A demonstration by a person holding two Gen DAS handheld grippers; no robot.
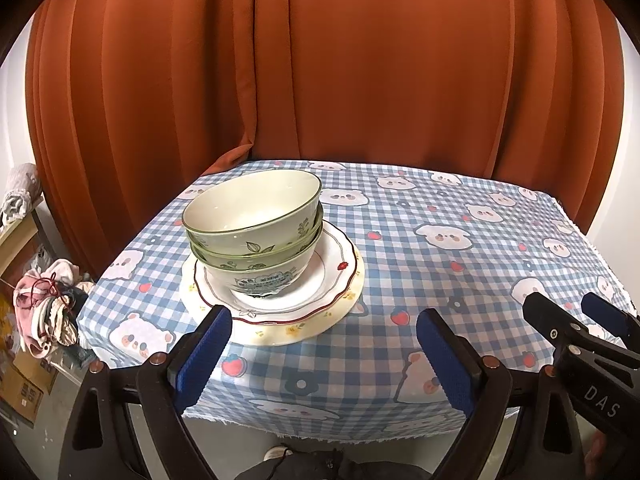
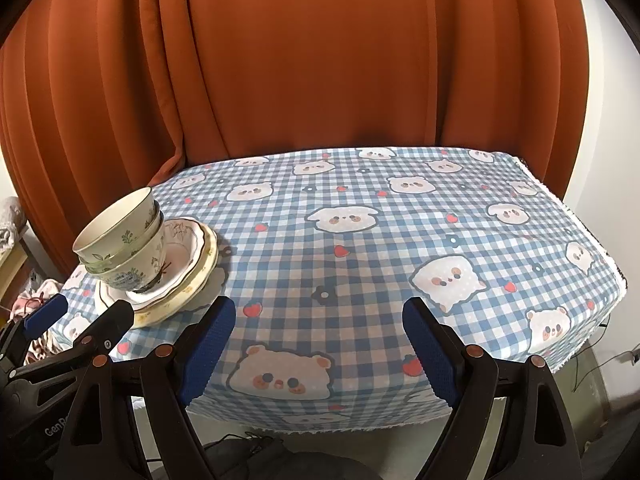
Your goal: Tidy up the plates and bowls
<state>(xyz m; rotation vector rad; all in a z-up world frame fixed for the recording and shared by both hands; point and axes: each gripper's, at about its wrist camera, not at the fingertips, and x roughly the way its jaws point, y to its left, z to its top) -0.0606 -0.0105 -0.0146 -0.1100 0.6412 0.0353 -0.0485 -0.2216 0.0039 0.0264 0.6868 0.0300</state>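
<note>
Left gripper (image 1: 324, 344): blue-padded fingers (image 1: 208, 346) spread wide, pinching nothing, held at the near edge of the counter (image 1: 460, 240) just short of the dish stack. Right gripper (image 2: 320, 336): fingers (image 2: 430, 346) likewise spread and empty, aimed at bare checked tablecloth (image 2: 360, 240), well apart from the stack.

Stack located on the left part of the counter: three nested bowls, the top green-rimmed bowl (image 1: 252, 208) seated in a middle bowl (image 1: 260, 250), both in a bottom printed bowl (image 1: 260, 278); all resting on a red-rimmed scalloped plate (image 1: 328, 264), itself on a larger cream plate (image 1: 320, 328). Seen from the right wrist as bowls (image 2: 120, 240) over plates (image 2: 188, 272). Orange curtain (image 1: 320, 60) behind; heap of clothes (image 1: 44, 312) off the counter to the left.

Assessment: sorting appears complete or nearly so; nothing loose noted elsewhere on the cloth.

Hazards:
- Top bowl sits visibly tilted; a nudge from the left fingers could slide it out of the nest.
- Stack close to the left and near edges of the counter; a push outward risks a fall.
- Cloth overhang near the fingers; snagging it would drag the whole stack.
- Glazed rims likely slippery under a shallow pinch.
</note>
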